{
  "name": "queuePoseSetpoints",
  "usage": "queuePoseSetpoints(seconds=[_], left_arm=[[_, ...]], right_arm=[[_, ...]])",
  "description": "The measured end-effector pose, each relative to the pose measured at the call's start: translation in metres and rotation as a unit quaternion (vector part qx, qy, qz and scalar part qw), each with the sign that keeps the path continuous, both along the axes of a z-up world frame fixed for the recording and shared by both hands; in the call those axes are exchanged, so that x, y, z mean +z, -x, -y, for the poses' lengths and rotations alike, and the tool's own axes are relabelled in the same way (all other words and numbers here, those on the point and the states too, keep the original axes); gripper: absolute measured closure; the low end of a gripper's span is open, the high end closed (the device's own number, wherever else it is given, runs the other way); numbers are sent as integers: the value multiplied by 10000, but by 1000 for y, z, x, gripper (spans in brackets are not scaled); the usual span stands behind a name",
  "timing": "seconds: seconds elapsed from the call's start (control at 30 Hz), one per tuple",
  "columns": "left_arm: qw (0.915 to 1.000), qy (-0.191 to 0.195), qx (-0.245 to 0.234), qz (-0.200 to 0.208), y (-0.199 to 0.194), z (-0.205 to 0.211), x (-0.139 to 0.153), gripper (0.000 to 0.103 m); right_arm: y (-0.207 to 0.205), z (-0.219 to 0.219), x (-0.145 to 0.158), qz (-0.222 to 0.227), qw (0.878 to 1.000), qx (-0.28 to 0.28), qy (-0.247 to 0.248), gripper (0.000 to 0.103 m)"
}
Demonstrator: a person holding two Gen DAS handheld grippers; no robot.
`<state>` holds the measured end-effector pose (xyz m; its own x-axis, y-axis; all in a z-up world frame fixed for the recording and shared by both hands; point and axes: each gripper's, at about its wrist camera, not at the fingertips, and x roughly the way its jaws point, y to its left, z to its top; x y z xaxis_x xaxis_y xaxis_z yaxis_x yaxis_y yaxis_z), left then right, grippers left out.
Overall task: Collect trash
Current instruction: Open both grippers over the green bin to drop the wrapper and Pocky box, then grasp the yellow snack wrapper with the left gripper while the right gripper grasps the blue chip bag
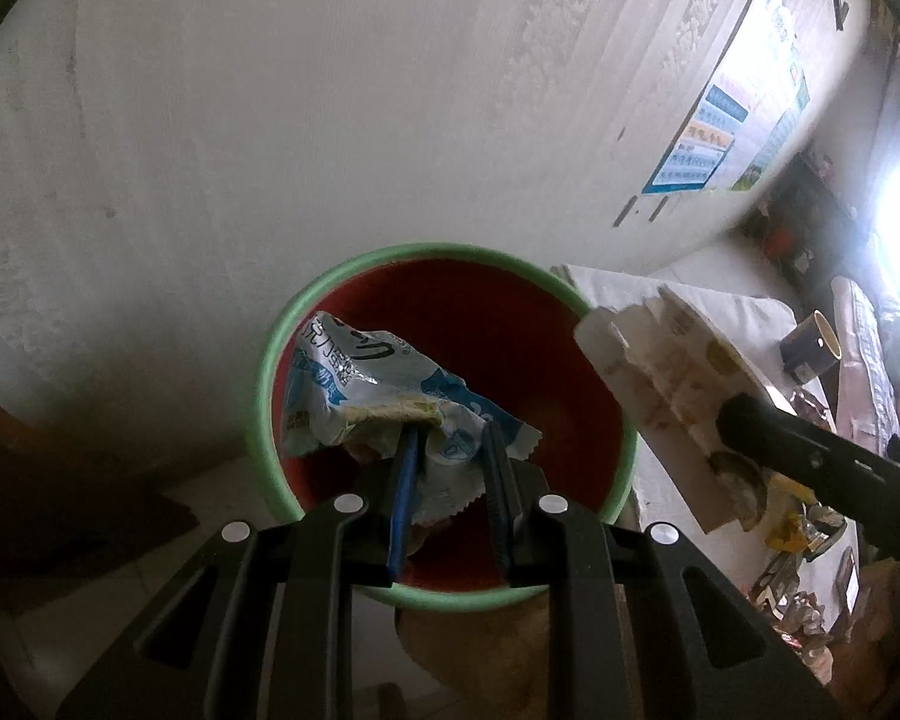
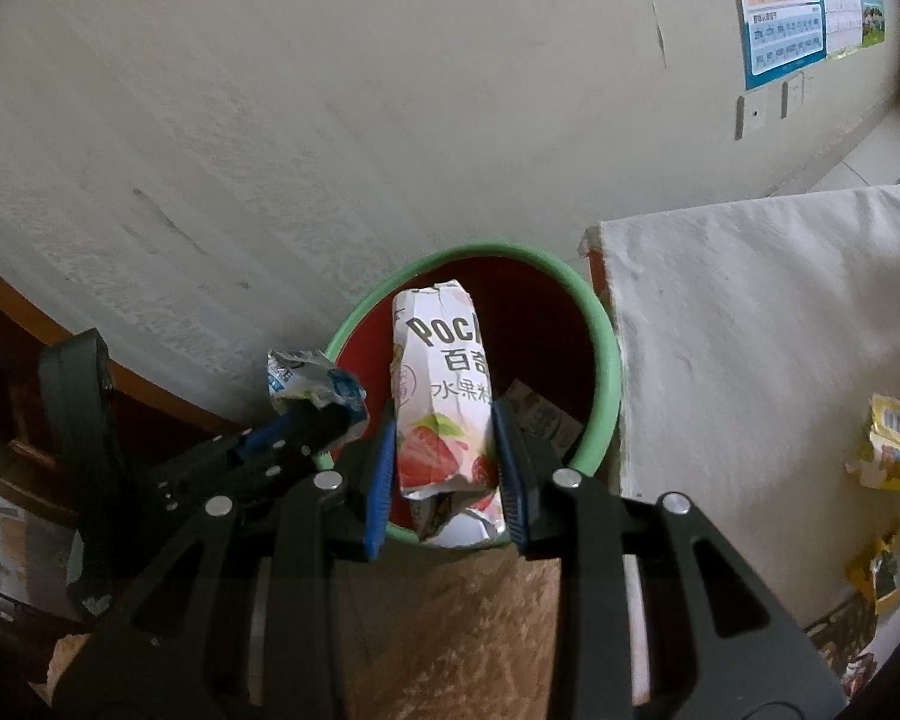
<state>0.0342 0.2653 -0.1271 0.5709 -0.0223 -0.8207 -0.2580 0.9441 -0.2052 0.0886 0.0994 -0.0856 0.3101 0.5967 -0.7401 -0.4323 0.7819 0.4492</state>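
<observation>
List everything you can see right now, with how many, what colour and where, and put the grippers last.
bin: one, green rim, red inside, by the wall.
blue-white wrapper: one, over the bin.
strawberry snack box: one, white, over the bin.
white cloth: one, right of the bin.
wall poster: one, blue, upper right.
yellow packet: one, right edge.
left gripper: black, blue fingers, holding the wrapper.
right gripper: black, blue fingers, holding the box.

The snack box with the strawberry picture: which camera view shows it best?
The right wrist view. There the snack box faces the camera, held in the right gripper above the bin, with its print readable. The left wrist view shows the box only from the side, overexposed, beside the wrapper.
</observation>
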Motion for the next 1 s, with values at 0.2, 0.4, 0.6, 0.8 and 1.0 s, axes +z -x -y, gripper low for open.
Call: queuePoseSetpoints(seconds=[0.2,0.4,0.6,0.8,1.0], left_arm=[[9999,-27,-109,-79,-12,7,-11,81],[9999,-111,-92,-29,-18,10,-13,45],[10000,-70,-31,3,-16,14,-9,42],[9992,5,-337,207,-12,42,3,42],[9932,298,-1081,327,-16,109,15,42]], right_arm=[[-14,-2,-8,-88,9999,-90,14,72],[-23,-3,-10,-36,9999,-147,-65,52],[-18,10,-4,26,9996,-169,-244,44],[13,78,2,260,9979,-586,-32,44],[52,177,-1,367,9870,-1475,513,44]])
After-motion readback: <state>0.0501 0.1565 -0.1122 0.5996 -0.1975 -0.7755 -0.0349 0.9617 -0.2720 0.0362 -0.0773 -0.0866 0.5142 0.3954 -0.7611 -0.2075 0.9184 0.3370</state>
